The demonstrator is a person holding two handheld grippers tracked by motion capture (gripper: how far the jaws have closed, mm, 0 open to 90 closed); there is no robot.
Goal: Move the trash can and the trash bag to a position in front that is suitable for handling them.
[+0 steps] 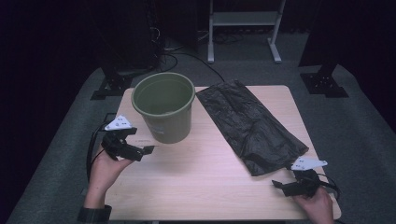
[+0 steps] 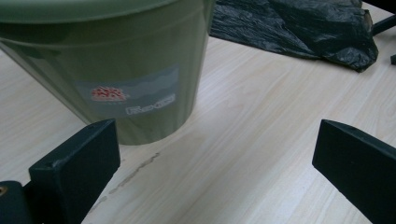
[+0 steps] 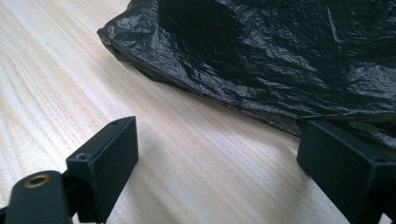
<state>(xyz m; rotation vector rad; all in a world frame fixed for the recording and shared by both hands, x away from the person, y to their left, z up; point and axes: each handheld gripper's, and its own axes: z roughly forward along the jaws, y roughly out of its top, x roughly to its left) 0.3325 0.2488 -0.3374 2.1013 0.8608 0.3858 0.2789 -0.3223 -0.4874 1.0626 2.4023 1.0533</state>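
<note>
Jaws apart, green bucket [image 1: 164,106] empty, black bag [image 1: 250,125] flat

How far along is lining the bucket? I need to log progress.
Nothing looks done: the black bag lies flat on the table, and the green bucket stands unlined. The left gripper and right gripper are open, holding nothing. Grasping, opening and fitting remain.

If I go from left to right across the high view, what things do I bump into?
left claw → green bucket → black plastic bag → right claw
</note>
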